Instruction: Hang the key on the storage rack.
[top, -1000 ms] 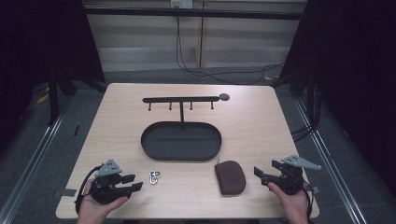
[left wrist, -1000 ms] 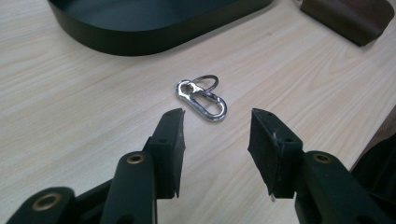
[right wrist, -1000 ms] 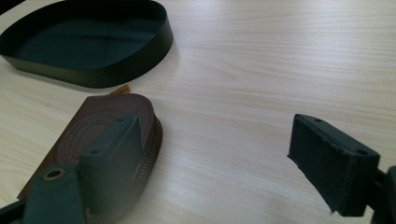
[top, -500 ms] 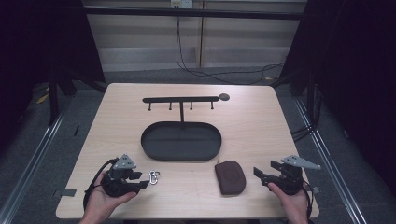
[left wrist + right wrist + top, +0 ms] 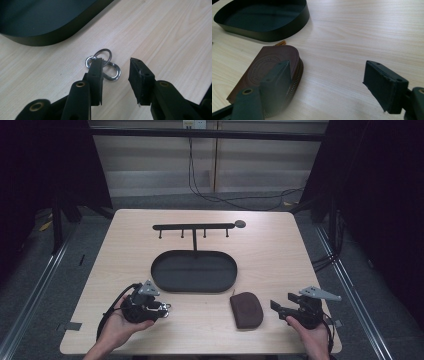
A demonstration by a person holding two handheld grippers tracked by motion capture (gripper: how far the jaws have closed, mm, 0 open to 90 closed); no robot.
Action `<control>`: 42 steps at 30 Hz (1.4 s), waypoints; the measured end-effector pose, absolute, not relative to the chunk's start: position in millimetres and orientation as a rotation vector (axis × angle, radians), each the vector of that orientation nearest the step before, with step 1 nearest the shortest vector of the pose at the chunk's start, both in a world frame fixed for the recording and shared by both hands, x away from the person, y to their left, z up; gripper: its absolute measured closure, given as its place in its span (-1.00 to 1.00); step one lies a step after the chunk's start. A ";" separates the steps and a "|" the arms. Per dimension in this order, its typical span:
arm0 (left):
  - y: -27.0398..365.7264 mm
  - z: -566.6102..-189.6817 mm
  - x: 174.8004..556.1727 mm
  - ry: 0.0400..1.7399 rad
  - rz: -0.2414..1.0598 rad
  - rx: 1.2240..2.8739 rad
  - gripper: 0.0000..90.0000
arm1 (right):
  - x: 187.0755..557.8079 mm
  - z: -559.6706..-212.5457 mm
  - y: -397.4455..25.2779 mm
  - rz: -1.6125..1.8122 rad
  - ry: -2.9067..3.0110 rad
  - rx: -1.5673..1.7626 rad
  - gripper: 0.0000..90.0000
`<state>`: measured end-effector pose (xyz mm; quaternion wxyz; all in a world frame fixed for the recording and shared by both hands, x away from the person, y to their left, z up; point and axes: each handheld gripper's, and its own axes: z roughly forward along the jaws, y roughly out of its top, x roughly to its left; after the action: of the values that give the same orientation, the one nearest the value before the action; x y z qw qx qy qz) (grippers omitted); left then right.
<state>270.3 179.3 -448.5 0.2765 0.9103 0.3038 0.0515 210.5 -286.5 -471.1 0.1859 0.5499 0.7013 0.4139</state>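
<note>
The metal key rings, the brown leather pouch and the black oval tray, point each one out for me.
metal key rings [image 5: 113,72]: left gripper view, on the lower oval ring.
brown leather pouch [image 5: 265,66]: right gripper view, on its embossed face.
black oval tray [image 5: 195,289]: high view, on its near rim.

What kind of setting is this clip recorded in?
Probably a lab or studio set up for recording: a lone wooden table ringed by dark curtains, loose cables on the floor behind, and a person holding a gripper in each hand.
</note>
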 end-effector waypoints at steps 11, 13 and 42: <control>176.4 -451.4 284.2 0.865 0.106 2.473 0.30 | 211.5 -472.1 -285.4 1.165 1.994 1.551 -0.51; 173.7 -452.5 285.9 0.853 0.111 2.492 0.27 | 211.3 -472.0 -285.3 1.165 1.997 1.550 -0.51; 163.9 -466.8 302.4 0.845 0.066 2.574 0.81 | 212.1 -473.0 -284.8 1.163 2.014 1.549 -0.51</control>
<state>302.4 163.9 -466.8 0.2143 0.9278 0.3045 0.0237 212.1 -284.8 -473.0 0.1727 0.5459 0.7100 0.4099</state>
